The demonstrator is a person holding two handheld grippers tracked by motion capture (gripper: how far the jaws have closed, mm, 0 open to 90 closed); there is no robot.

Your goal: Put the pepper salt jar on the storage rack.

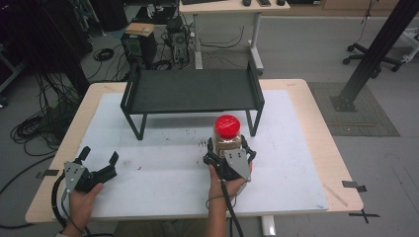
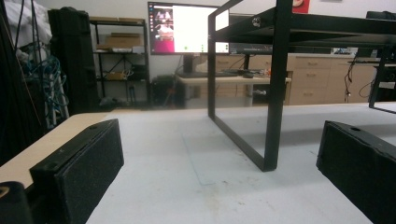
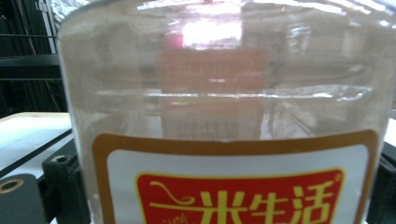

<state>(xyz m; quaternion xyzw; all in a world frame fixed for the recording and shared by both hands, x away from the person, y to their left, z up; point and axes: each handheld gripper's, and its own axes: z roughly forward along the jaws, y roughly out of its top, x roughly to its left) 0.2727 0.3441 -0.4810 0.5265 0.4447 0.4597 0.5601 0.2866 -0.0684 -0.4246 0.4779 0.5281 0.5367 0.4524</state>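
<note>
- one clear jar (image 1: 227,136) with a red lid (image 1: 228,126) is seen upright on the white worktop (image 1: 163,173), just in front of the one black rack (image 1: 192,91).
- the jar is clasped between the jaws of the right gripper (image 1: 228,148), its label filling the right gripper view.
- the left gripper (image 1: 99,157) is held low near the worktop's left front, jaws spread wide with nothing between them.
- two hands are counted, one behind each gripper.
</note>
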